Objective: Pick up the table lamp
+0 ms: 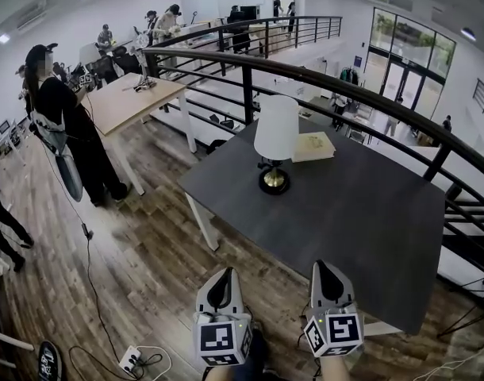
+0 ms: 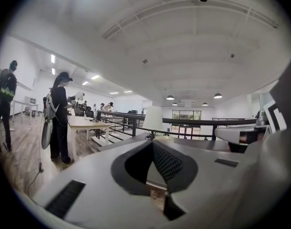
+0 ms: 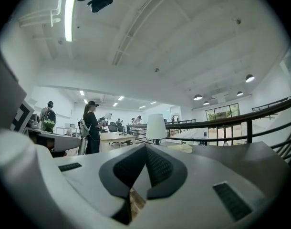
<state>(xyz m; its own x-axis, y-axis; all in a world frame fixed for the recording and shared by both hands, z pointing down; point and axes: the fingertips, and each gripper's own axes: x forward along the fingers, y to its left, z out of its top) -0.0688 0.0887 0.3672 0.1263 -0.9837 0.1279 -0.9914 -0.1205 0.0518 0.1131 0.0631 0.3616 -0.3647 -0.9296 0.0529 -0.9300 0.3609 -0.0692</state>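
1. Head view, nearest: two grippers at the bottom edge, side by side, each with one marker cube. The left gripper (image 1: 223,286) is over wood floor (image 1: 139,252); the right gripper (image 1: 328,280) is over the near edge of the table.
2. Jaws: left gripper view and right gripper view both show the pads pressed together, nothing between them.
3. Surface: one dark grey table (image 1: 337,221) with white legs. Two items are on it.
4. Item one: one table lamp (image 1: 274,137), upright, with a white shade, dark stem and round brass-coloured base. It stands on the far half of the table, well apart from both grippers.
5. Item two: one beige pad (image 1: 313,146), lying flat just beside the lamp on its right.
6. Floor, left: one white power strip (image 1: 131,359) with cable.
7. Beyond: a black railing (image 1: 345,94) curves behind the table. One light wooden table (image 1: 135,101) stands at left, with a person in black (image 1: 71,125) standing at it.
8. Far: white-ceilinged hall, several more people, and large windows at right.
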